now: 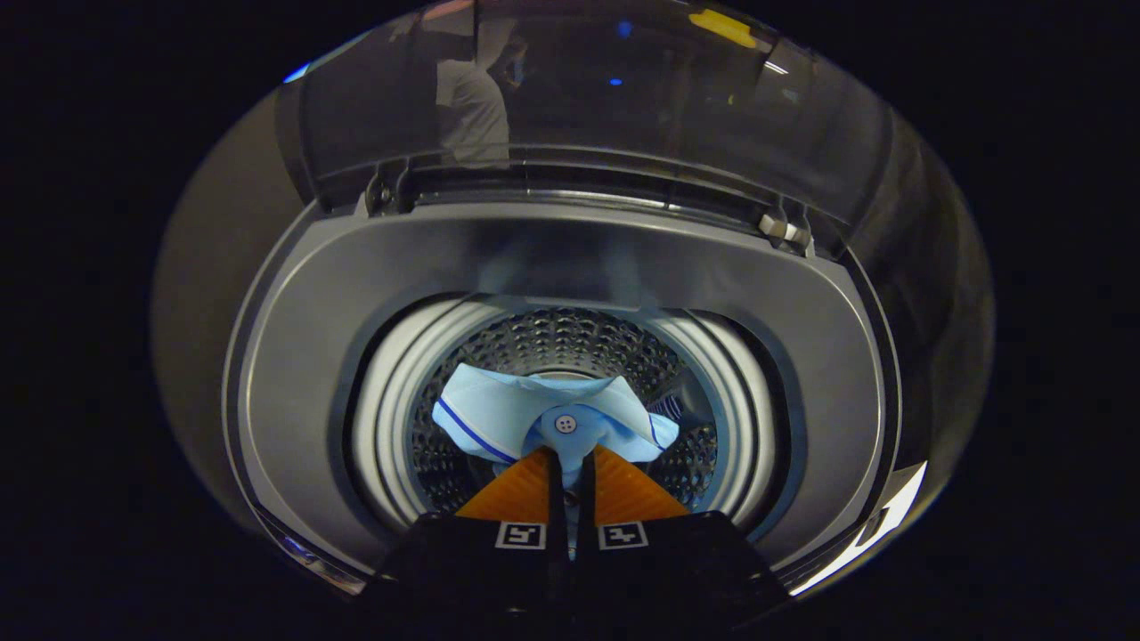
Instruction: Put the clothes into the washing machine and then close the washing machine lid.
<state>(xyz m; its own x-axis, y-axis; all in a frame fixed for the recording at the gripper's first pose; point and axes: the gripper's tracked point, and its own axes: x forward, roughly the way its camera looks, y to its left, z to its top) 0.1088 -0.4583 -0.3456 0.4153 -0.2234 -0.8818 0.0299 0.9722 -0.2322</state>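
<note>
No readable text; only coded square markers [520, 535] on tool [570, 463].

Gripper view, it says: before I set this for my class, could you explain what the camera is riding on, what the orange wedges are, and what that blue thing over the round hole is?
The camera sits on a hand-held gripper and looks forward along its two fingers. The orange wedges are those fingers, nearly closed and pinching a light blue garment with a dark blue stripe and a white button. You are looking down into a top-loading washing machine: the perforated metal drum lies below the garment. Beyond it the transparent lid stands raised open, with a person faintly reflected in it. So the garment is held over the drum, not yet released.
</note>
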